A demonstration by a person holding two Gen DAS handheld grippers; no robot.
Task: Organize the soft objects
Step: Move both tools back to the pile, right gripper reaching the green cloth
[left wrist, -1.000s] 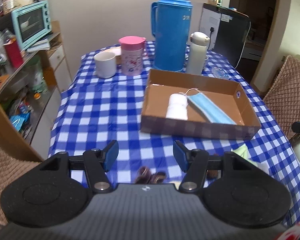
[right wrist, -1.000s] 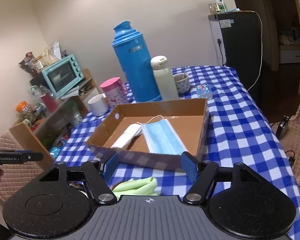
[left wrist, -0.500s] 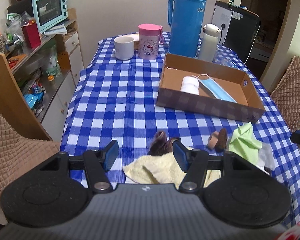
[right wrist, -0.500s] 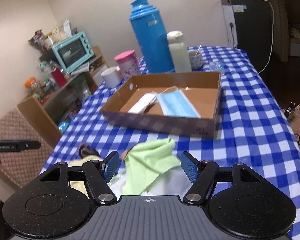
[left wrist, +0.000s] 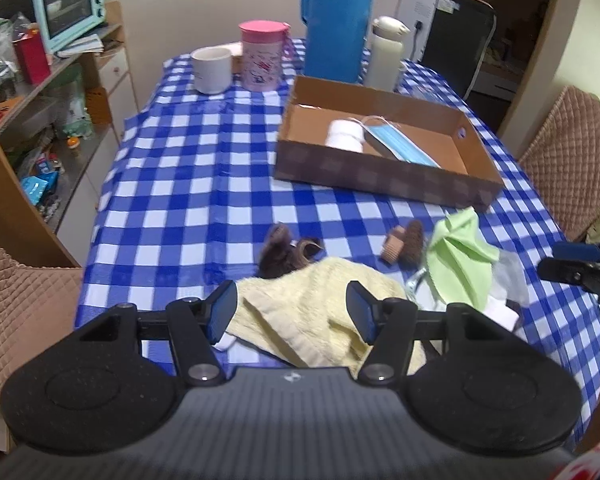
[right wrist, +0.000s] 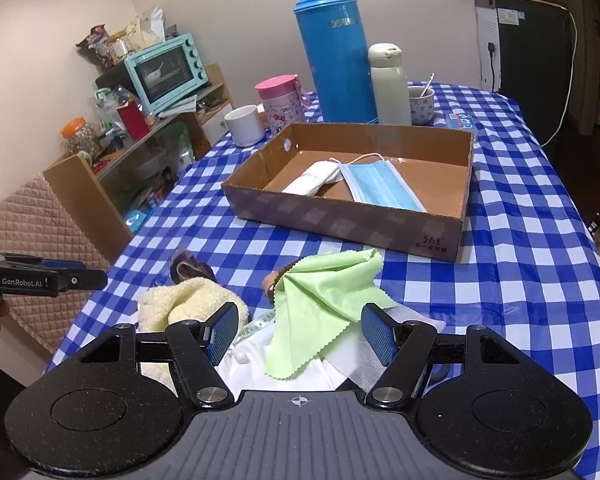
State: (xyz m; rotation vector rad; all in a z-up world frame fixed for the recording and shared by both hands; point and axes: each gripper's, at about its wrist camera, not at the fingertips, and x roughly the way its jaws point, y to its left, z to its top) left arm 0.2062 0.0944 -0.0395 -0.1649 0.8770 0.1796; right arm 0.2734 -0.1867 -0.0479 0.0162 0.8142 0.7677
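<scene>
Both claws now lower over the desk's near-edge pile: left claw (left wrist: 292, 311) open above yellow towel (left wrist: 300, 312), right claw (right wrist: 299, 333) open above green cloth (right wrist: 328, 292) (nothing gripped; box (right wrist: 456, 236) next).

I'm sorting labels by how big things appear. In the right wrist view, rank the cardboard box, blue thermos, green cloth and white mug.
1. cardboard box
2. blue thermos and green cloth: they look alike in size; the cloth lies nearer the camera, so no ranking.
3. white mug
</scene>
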